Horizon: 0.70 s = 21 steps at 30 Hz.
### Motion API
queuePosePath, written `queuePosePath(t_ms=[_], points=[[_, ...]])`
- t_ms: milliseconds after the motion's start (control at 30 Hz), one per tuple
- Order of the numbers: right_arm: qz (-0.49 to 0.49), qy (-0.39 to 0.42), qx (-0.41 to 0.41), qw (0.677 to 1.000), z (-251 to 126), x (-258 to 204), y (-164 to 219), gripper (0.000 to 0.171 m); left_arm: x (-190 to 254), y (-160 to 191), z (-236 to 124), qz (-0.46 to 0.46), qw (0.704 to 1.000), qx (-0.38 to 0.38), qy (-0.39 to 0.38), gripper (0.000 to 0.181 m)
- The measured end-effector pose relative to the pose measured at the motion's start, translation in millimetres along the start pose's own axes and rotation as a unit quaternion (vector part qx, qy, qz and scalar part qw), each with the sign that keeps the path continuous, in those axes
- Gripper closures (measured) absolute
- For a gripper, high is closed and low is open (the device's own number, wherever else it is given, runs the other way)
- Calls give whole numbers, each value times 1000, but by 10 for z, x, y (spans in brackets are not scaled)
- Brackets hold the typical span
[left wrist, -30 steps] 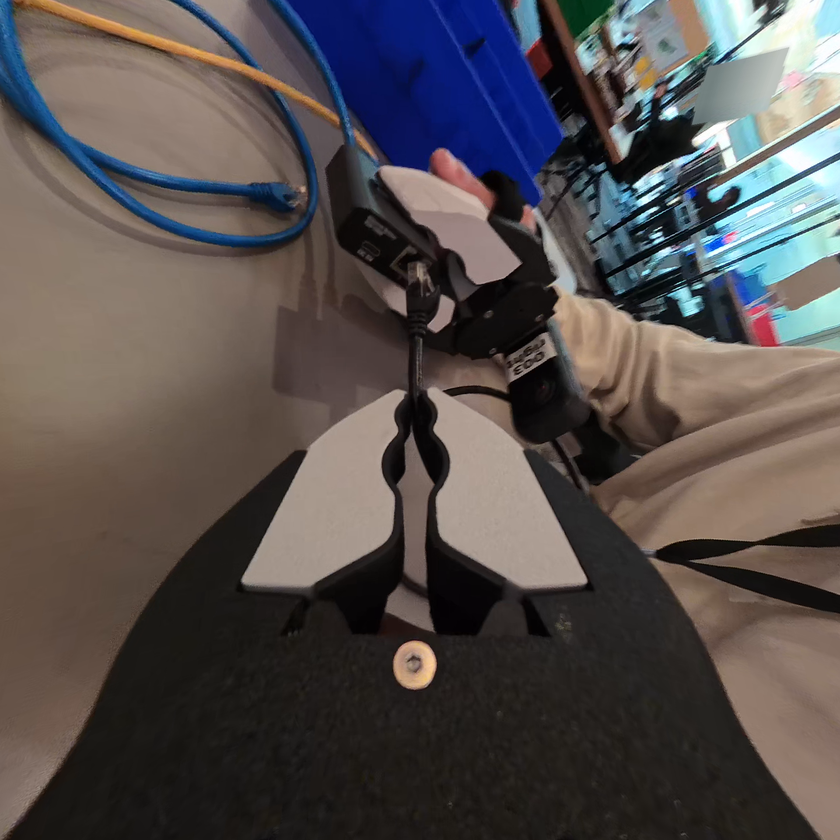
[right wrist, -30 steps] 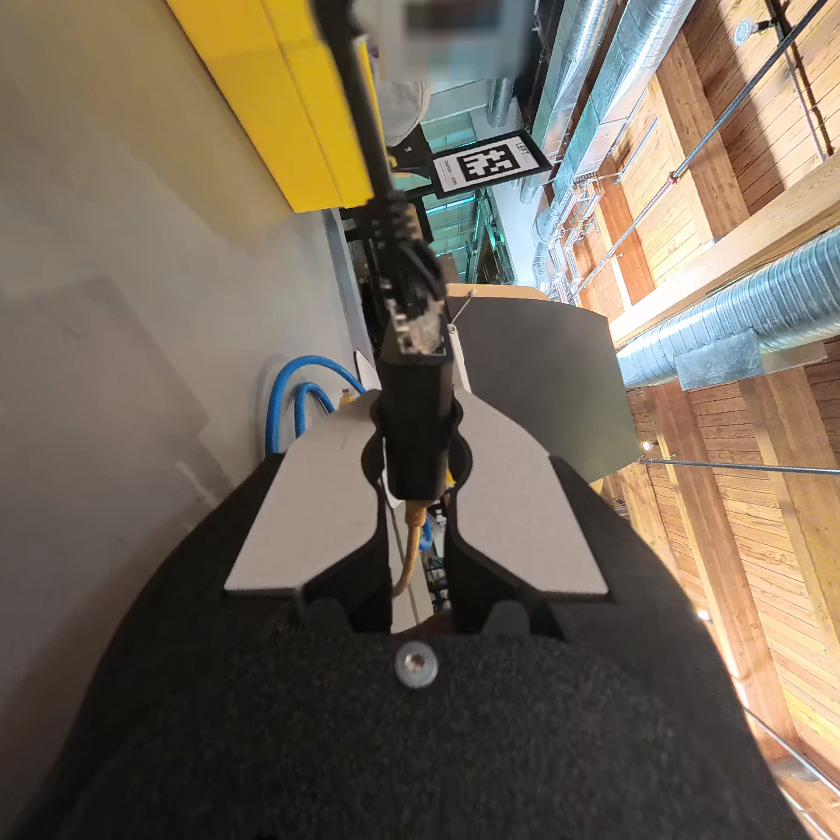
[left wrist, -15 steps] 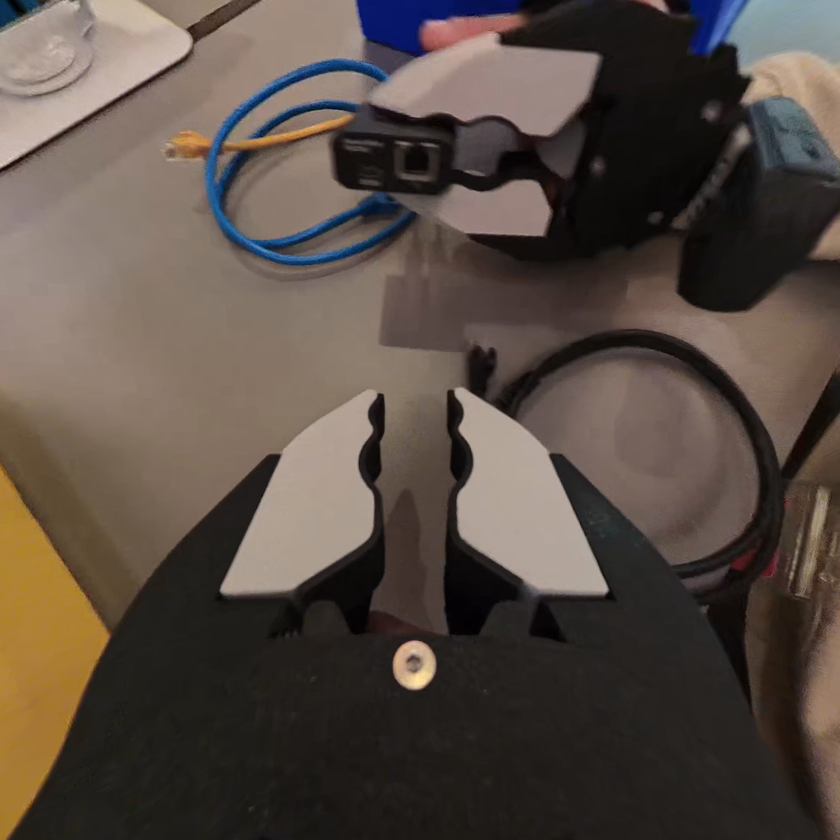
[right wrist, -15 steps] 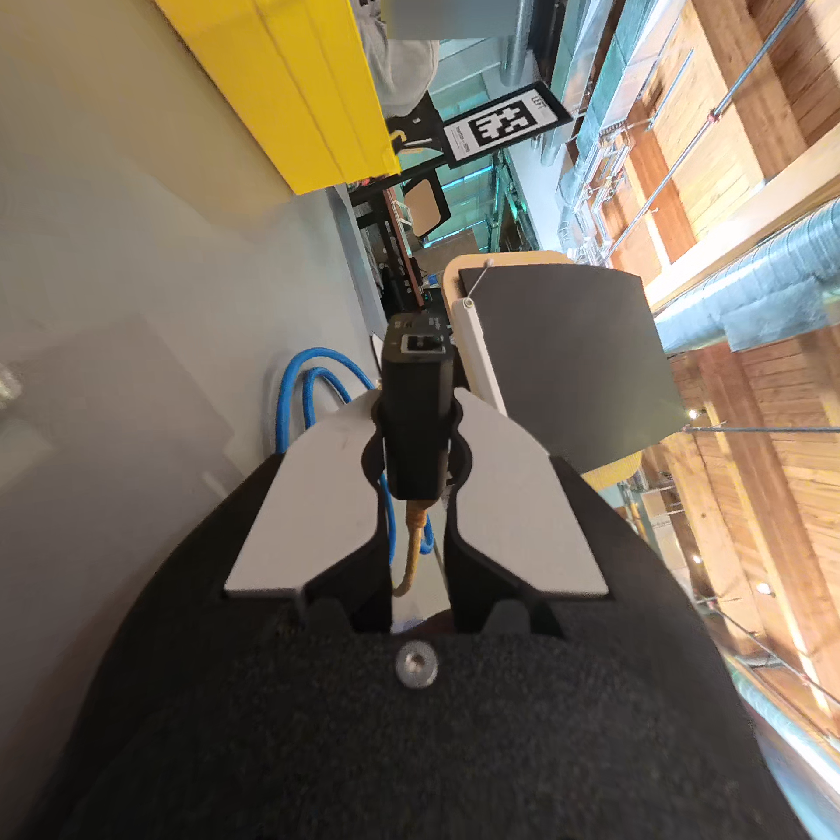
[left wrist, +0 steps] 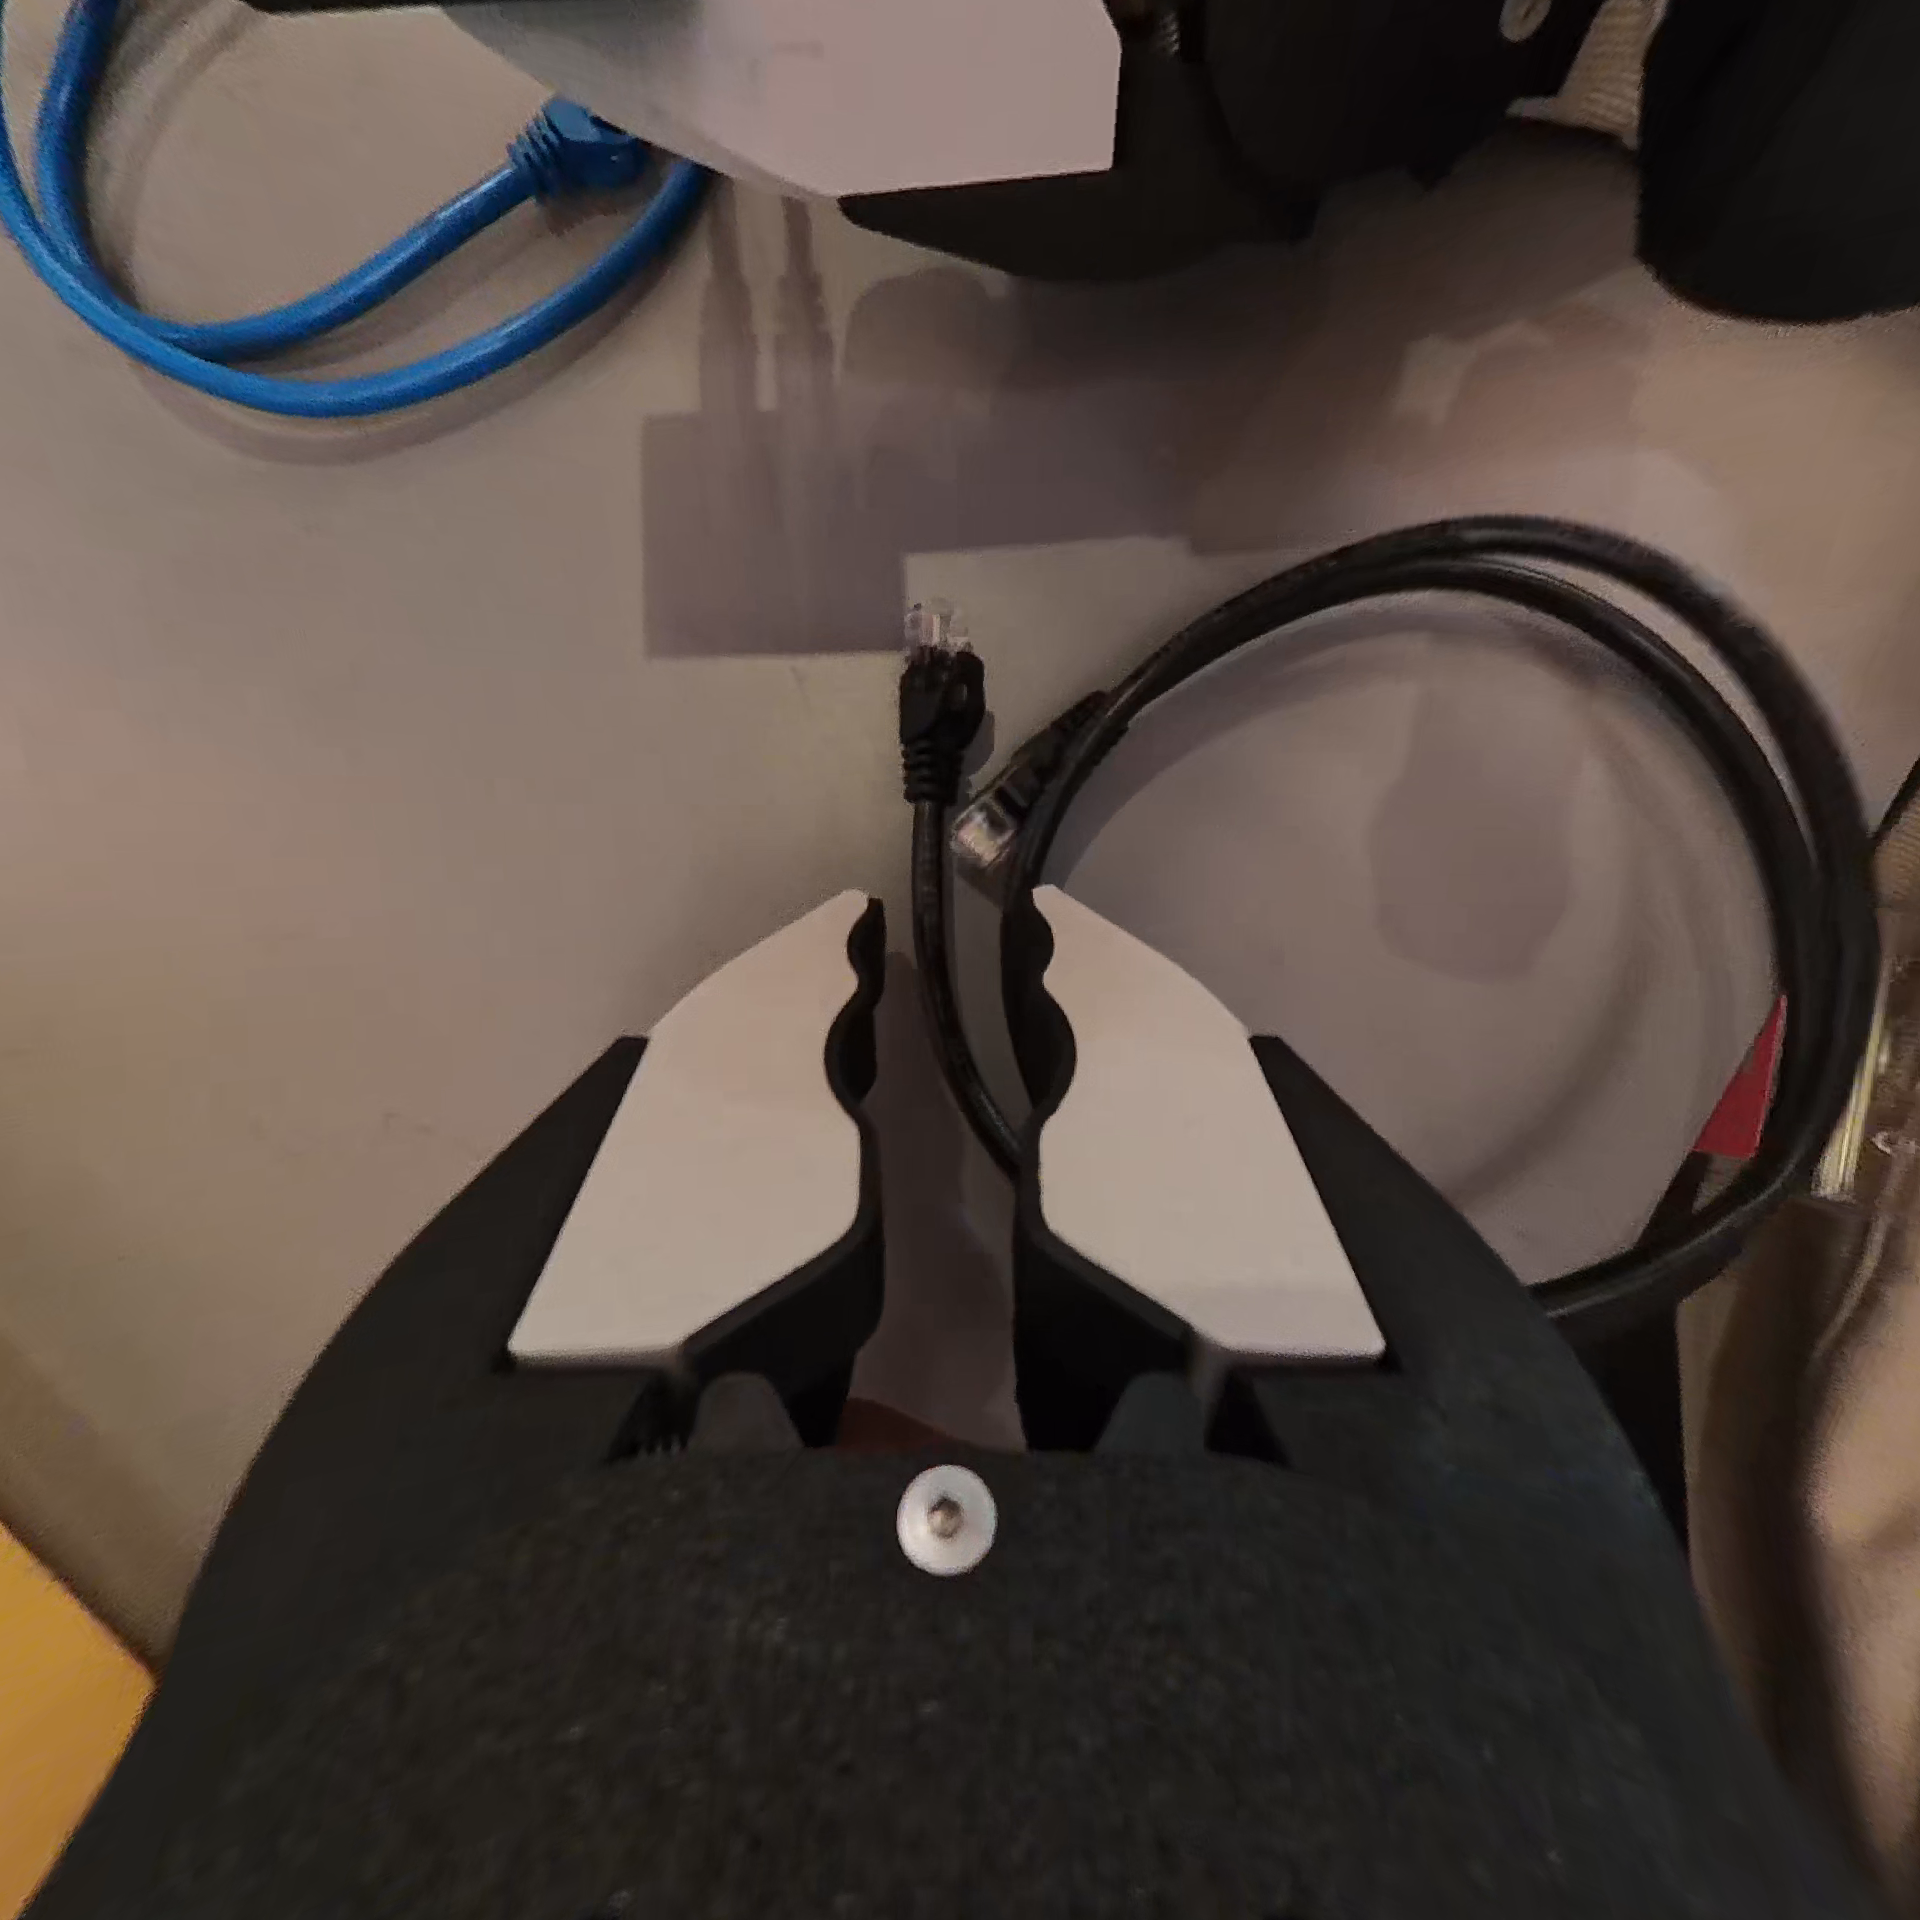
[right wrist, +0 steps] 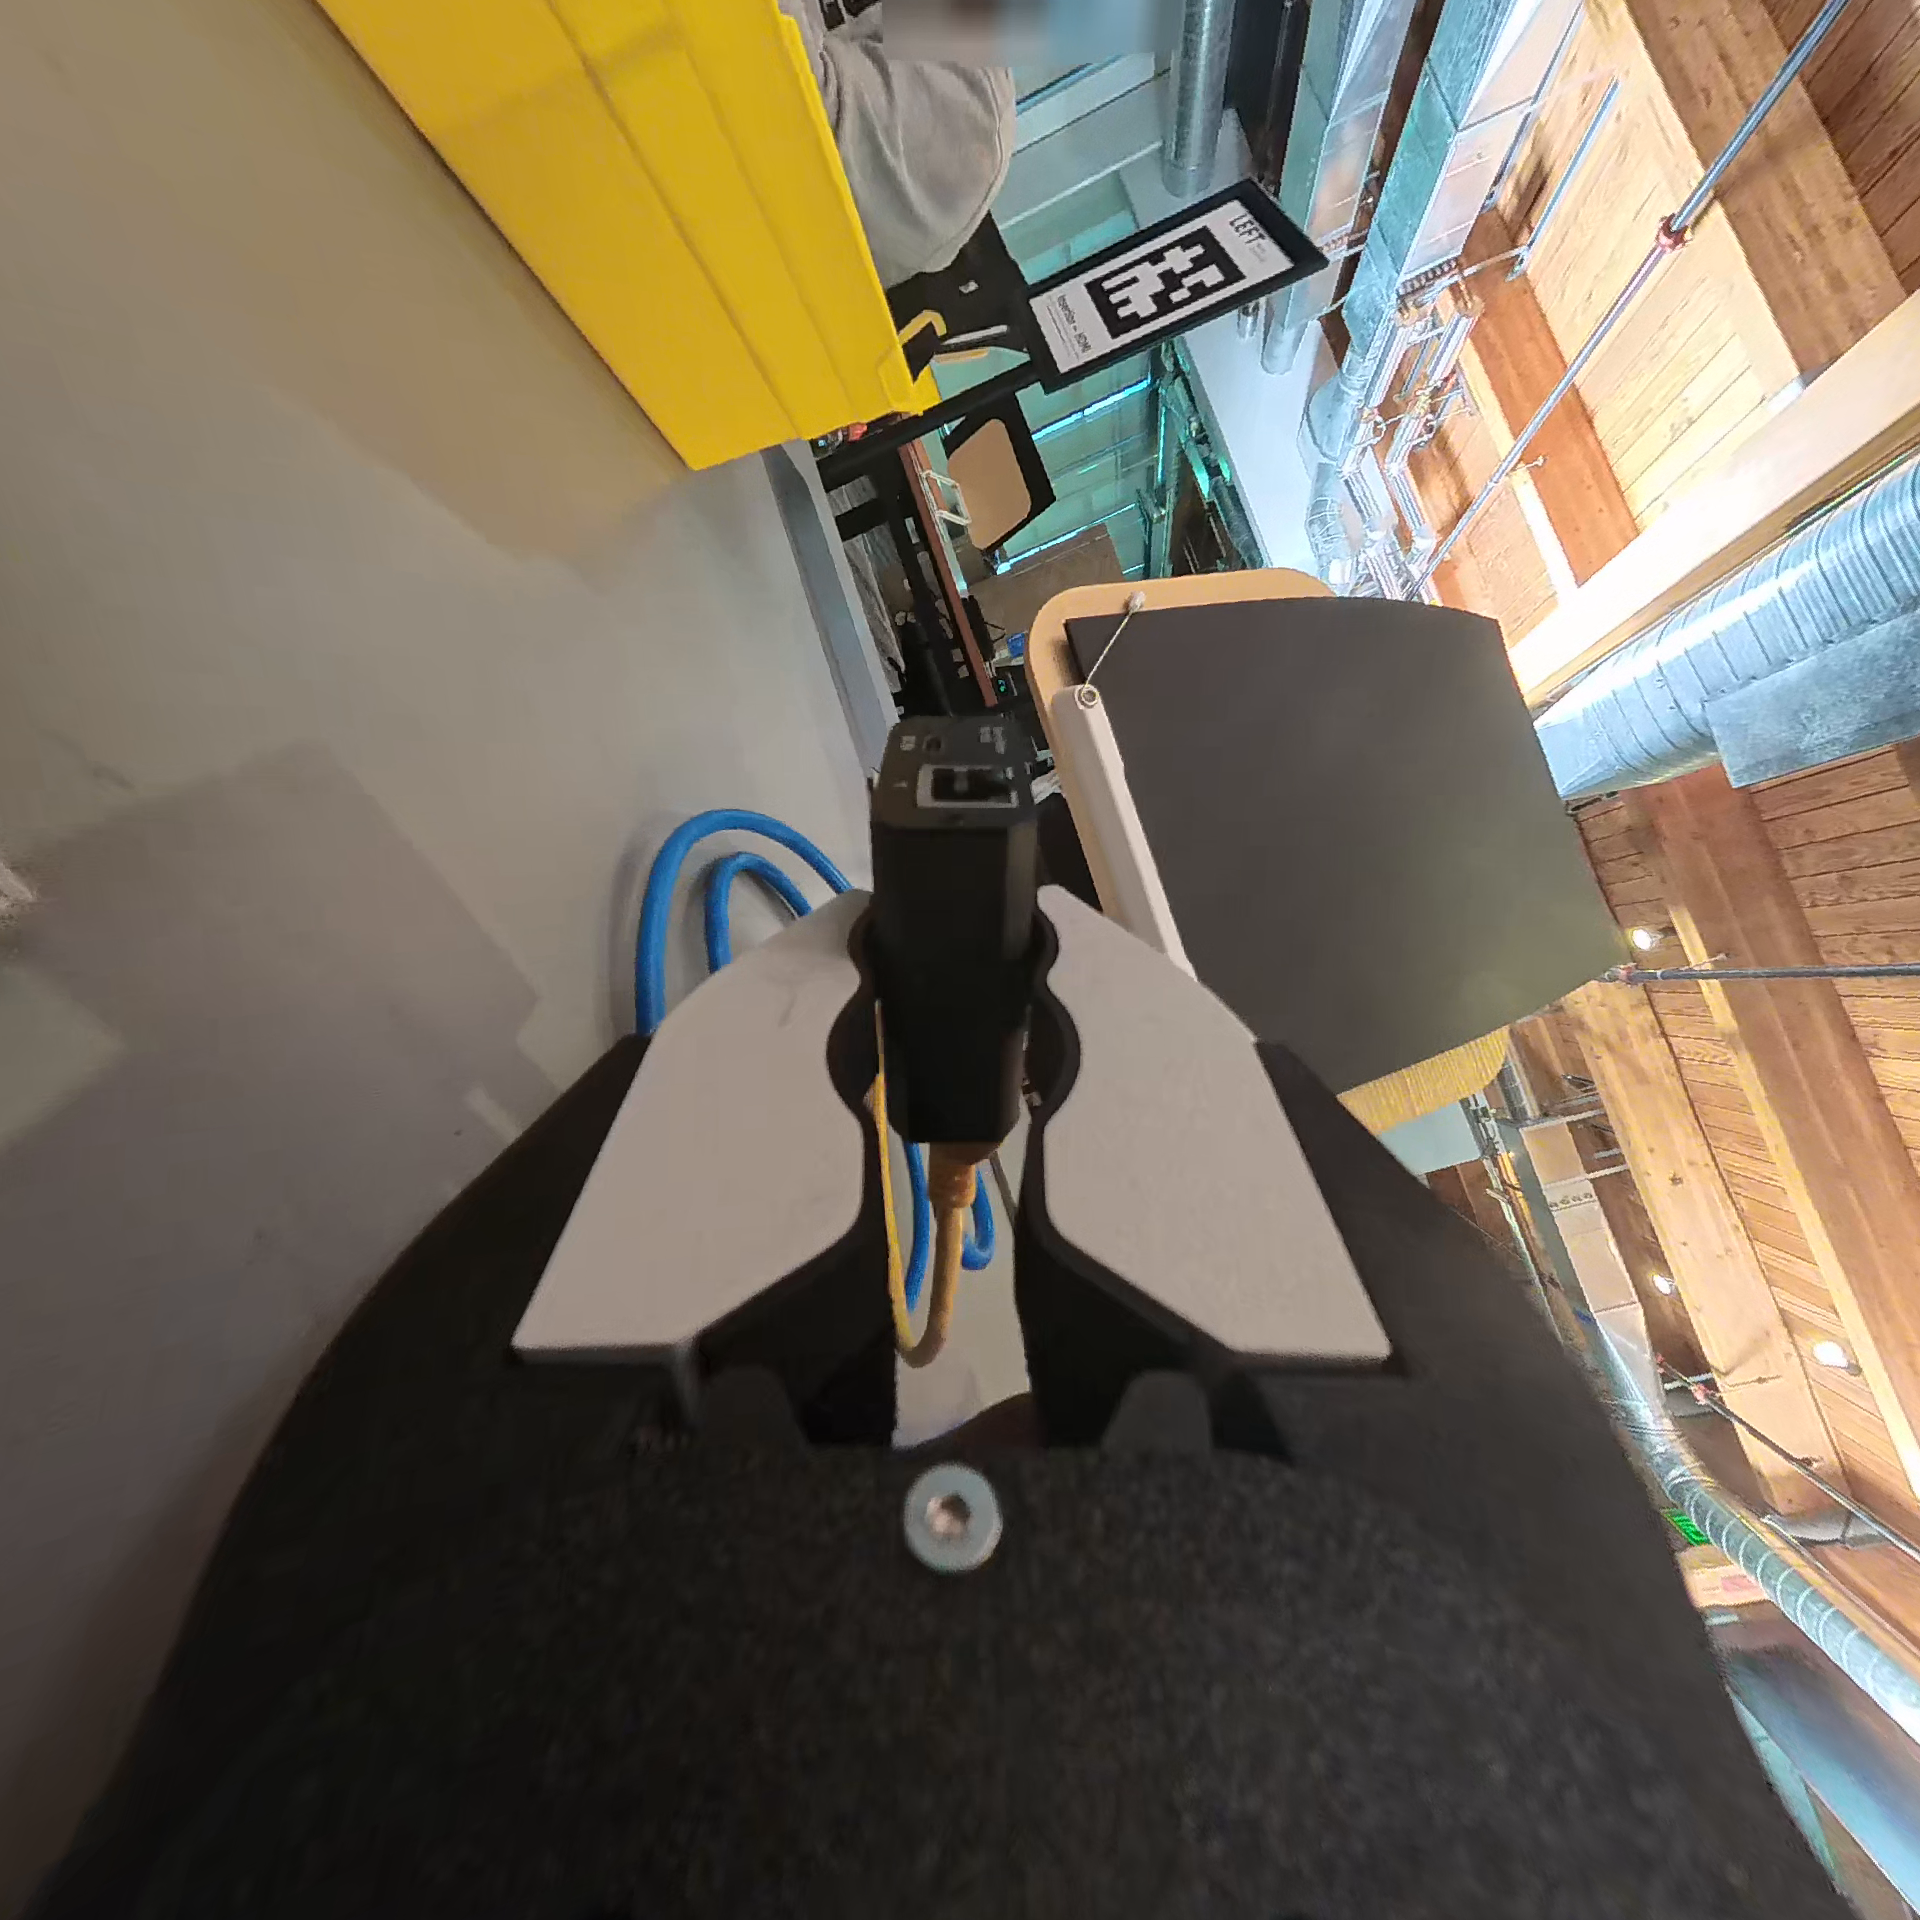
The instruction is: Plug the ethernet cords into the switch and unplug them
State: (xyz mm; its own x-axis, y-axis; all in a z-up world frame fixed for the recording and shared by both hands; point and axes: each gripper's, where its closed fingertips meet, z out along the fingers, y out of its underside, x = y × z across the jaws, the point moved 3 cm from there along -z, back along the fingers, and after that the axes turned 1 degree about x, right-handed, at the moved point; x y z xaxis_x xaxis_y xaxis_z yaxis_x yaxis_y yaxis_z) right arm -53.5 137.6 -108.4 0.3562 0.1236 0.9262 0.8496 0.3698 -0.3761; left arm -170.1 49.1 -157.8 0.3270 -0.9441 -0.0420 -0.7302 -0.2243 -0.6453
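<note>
In the left wrist view my left gripper (left wrist: 951,904) is open and low over the grey table (left wrist: 364,831). The black ethernet cord (left wrist: 1558,582) lies coiled there. One stretch runs between my fingers without being pinched, and its plug (left wrist: 940,686) lies just ahead of the tips. The cord's other plug (left wrist: 992,816) lies beside it. My right gripper (right wrist: 951,925) is shut on the small black switch (right wrist: 951,987). The switch's empty port (right wrist: 966,790) faces away from me. An orange cord (right wrist: 951,1195) is plugged into its rear end. The right gripper's white finger (left wrist: 831,83) shows at the top of the left view.
A blue ethernet cord (left wrist: 343,343) is looped on the table at the upper left; it also shows in the right wrist view (right wrist: 727,894). A yellow bin (right wrist: 644,208) stands on the table. A black chair back (right wrist: 1299,831) stands beyond the switch. A beige sleeve (left wrist: 1818,1558) is at the right. Spacing between my two grippers at the tips: around 15 centimetres.
The black plug came out of the switch. My left gripper let the cord go, opened, and now hovers low over it on the table. The right gripper kept hold of the switch.
</note>
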Motion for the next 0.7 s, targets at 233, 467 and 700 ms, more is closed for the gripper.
queuePosePath(t_ms=[233, 467, 700], points=[[2, -5, -2, 1000, 8, -20, 0, 148, -140, -11, -104, -6, 1000, 14, -11, 159], [2, -10, -2, 1000, 12, -41, -4, 147, -115, 124, 68, 45, 998, -26, -41, 160], [-2, -13, -2, 1000, 15, -61, -6, 147, -31, 104, 105, 135, 988, -6, -70, 175]])
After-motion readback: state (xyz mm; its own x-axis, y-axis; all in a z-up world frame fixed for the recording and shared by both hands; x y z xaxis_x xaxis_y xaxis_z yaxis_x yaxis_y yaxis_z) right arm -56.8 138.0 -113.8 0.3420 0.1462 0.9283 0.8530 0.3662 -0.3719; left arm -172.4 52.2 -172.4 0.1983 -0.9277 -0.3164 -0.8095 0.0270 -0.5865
